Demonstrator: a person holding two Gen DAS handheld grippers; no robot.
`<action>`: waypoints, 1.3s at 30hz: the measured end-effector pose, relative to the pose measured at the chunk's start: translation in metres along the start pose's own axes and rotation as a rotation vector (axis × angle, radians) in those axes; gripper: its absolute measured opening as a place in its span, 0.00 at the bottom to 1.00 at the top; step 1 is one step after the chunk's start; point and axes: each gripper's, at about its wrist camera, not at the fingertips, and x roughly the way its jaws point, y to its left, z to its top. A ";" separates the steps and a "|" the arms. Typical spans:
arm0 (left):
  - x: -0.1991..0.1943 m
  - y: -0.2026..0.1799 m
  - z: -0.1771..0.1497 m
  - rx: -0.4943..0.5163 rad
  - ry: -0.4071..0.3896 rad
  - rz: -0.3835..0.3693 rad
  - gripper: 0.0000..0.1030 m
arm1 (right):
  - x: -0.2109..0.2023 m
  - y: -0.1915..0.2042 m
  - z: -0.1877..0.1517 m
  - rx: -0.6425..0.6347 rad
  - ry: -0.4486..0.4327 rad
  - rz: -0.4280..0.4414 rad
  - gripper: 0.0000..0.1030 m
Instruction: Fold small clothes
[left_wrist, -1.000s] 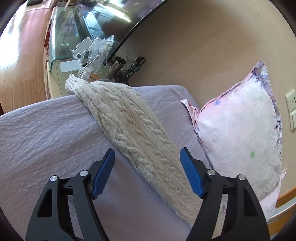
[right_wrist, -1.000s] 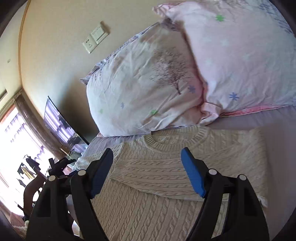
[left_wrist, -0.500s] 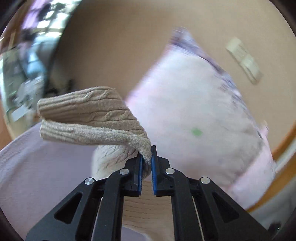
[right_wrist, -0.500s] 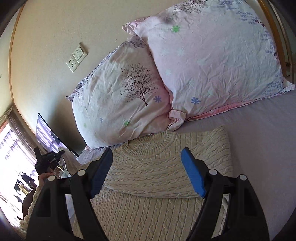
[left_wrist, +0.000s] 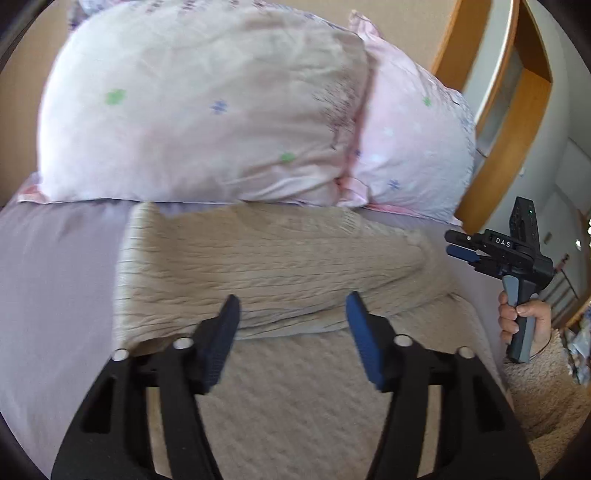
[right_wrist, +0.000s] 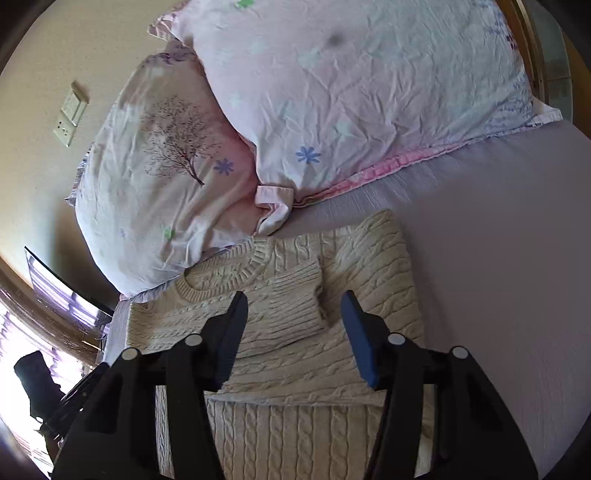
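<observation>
Beneath both gaping, empty tools — left (left_wrist: 291, 314), right (right_wrist: 291, 310) — cream sweater (right_wrist: 295, 332), hem cut off.

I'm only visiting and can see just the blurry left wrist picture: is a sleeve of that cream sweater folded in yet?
Observer: Yes. The right wrist view shows a sleeve lying across the chest of the sweater, with its cuff just below the collar.
Operator: Is the other tool gripping anything?
Observer: No. The right gripper hangs over that sleeve with its jaws apart, holding nothing.
Operator: Anything on the wall?
Observer: A socket plate, beside the tree-print pillow.
</observation>
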 end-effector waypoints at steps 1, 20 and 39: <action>-0.012 0.012 -0.008 -0.014 -0.004 0.031 0.66 | 0.009 0.000 0.001 -0.002 0.020 -0.011 0.48; -0.049 0.061 -0.119 -0.287 0.113 -0.155 0.57 | -0.066 -0.053 -0.069 0.102 -0.027 -0.181 0.65; -0.102 0.035 -0.215 -0.347 0.085 -0.366 0.17 | -0.143 -0.065 -0.236 0.110 0.185 0.387 0.08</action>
